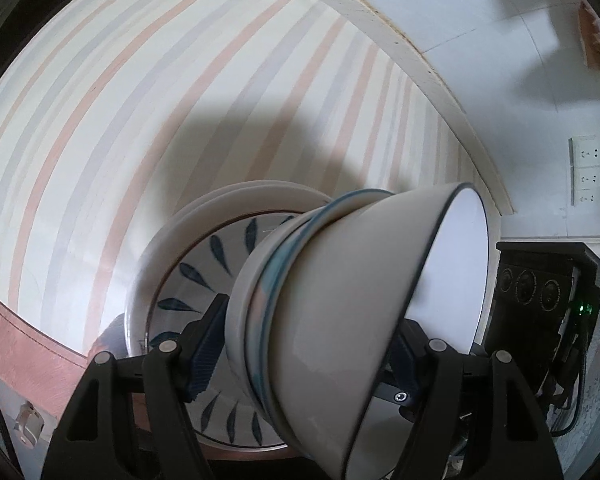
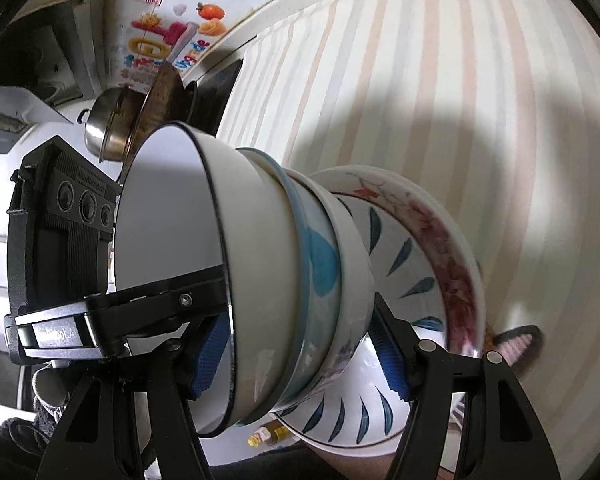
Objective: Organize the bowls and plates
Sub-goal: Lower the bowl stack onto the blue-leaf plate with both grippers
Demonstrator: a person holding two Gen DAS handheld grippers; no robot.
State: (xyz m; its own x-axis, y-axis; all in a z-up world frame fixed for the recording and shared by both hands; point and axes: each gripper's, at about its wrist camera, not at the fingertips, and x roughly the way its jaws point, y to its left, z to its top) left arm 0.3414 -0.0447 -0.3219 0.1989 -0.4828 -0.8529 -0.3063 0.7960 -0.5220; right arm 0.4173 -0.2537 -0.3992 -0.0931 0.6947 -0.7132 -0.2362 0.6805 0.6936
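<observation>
- You are carrying the whole stack above the striped tablecloth (image 1: 180,100), one gripper on each side: three nested bowls sitting in a blue-leaf plate (image 2: 400,248), with a red-flower plate (image 2: 456,248) under it.
- Your left gripper (image 1: 304,352) has its jaws half apart and clamped on the stack: one blue pad sits against the leaf plate's face, the other inside the top white bowl (image 1: 340,300).
- Your right gripper (image 2: 300,356) holds the opposite side the same way, one pad inside the dark-rimmed white bowl (image 2: 252,240), the other against the plate behind the lower bowls.
- The blue-patterned bowl (image 2: 316,256) sits between the top bowl and the lowest white bowl (image 2: 352,264); all three look seated.
- My read: this is the transport step, sorting done and stack in the air, not yet set down.
- Next, you need both hands moving together, level with each other; any difference in pace could twist the stack.
- The stack appears steeply tilted in both views, so level it before lowering.
- Set the bottom plate flat on the cloth, then let go with both together.
</observation>
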